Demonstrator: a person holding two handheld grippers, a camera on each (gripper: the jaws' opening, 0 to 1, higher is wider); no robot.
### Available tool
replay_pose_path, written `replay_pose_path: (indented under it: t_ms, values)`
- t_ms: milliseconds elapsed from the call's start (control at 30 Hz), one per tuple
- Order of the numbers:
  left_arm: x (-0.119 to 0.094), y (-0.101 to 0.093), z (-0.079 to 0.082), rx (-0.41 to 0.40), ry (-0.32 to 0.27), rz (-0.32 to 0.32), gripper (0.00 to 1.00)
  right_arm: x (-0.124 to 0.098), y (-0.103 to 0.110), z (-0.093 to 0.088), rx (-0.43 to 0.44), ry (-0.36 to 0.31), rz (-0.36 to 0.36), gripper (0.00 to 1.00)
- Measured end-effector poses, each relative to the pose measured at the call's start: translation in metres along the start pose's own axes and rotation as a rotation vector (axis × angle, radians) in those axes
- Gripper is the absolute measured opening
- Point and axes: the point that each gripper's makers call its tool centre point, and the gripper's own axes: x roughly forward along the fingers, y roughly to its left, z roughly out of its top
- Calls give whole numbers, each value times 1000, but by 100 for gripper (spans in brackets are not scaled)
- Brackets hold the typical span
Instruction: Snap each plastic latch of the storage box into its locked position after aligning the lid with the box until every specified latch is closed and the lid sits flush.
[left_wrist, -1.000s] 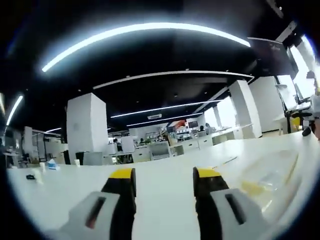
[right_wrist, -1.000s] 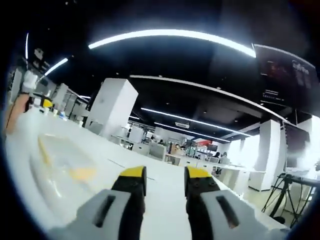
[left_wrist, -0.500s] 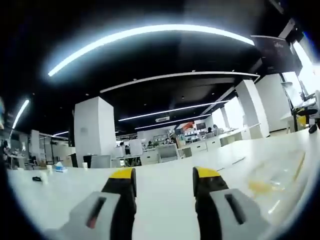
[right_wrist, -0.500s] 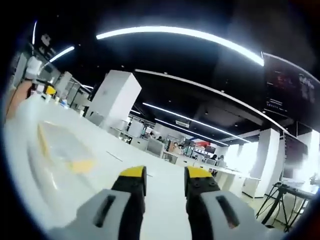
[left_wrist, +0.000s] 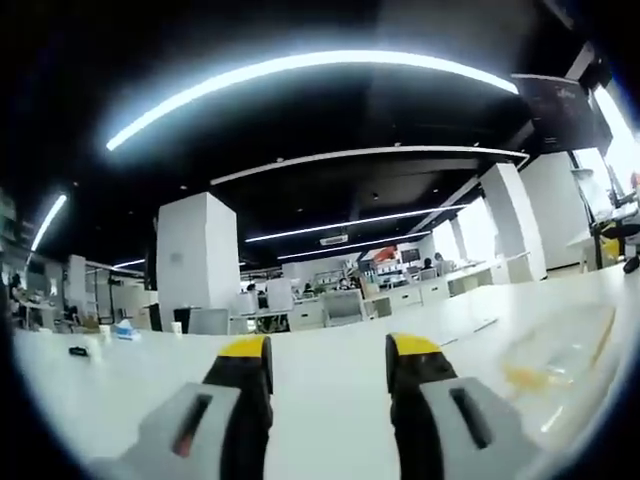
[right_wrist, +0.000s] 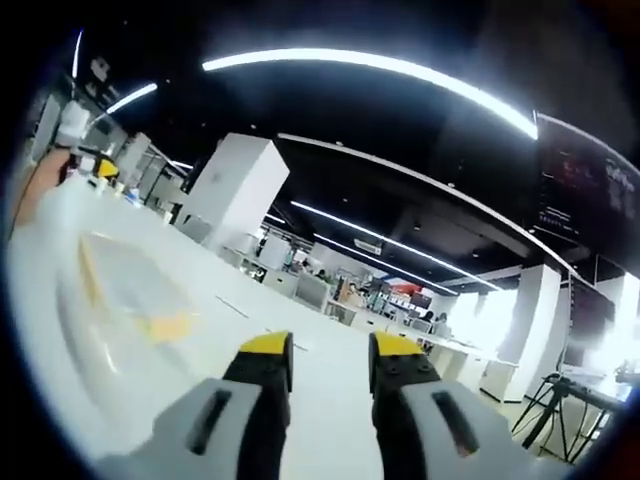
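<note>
Storage box (left_wrist: 560, 350) lies flat on the white bench (left_wrist: 330, 400), off to the right edge of the left gripper view, a clear plastic shape with a yellow latch (left_wrist: 522, 377) on the side nearest the camera. Over in the right gripper view the same storage box (right_wrist: 120, 290) sits toward the left of the bench (right_wrist: 320, 400), its yellow latch (right_wrist: 165, 327) again on the near side and a thin yellow strip along its far-left end. Whether the lid is flush or the latches are snapped down, I cannot tell; the plastic is too clear and too blurred here.

Left gripper (left_wrist: 330, 350) hovers low over the bare benchtop, yellow-tipped jaws parted with a plain gap of white surface between them, nothing in their grasp. It is well apart from the box, which is out to its right.

Right gripper (right_wrist: 330, 345) sits in much the same pose, jaws apart by a narrower gap, holding nothing, with the box off to its left and not touching.

Beyond the bench, an open office: a big white pillar (left_wrist: 195, 260), long curved ceiling lights (left_wrist: 300, 75), and rows of desks with chairs (left_wrist: 330, 305) further back. A tripod (right_wrist: 565, 410) stands at the lower right of the right gripper view.
</note>
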Motion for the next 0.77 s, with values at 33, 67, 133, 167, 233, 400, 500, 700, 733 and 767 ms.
replay_pose_path:
  t_ms: [33, 67, 133, 167, 233, 400, 500, 700, 733, 767]
  values:
    - [0, 1, 0, 1, -1, 3, 46, 0, 0, 0, -1, 0, -1, 29]
    - [-1, 1, 1, -1, -4, 4, 46, 0, 1, 0, -4, 0, 1, 29]
    - [-1, 1, 2, -4, -9, 5, 46, 0, 2, 0, -9, 2, 4, 29]
    - [-2, 2, 3, -6, -12, 6, 46, 1, 3, 0, -12, 2, 6, 29]
    - [-2, 1, 3, -7, -13, 2, 46, 2, 4, 0, -17, 7, 10, 29]
    - [-1, -1, 3, -2, -7, -6, 46, 2, 6, -2, -28, 21, 12, 29]
    - [-2, 0, 4, -3, -15, -4, 46, 2, 5, -1, -26, 13, 4, 29]
    - [-3, 1, 6, -12, -23, -2, 46, 3, 4, -3, -25, 18, 3, 29]
    - [-3, 1, 7, -11, -24, -3, 46, 3, 4, -3, -26, 20, 4, 29]
    - [-3, 1, 7, -12, -25, -3, 46, 3, 4, -3, -29, 22, 3, 29]
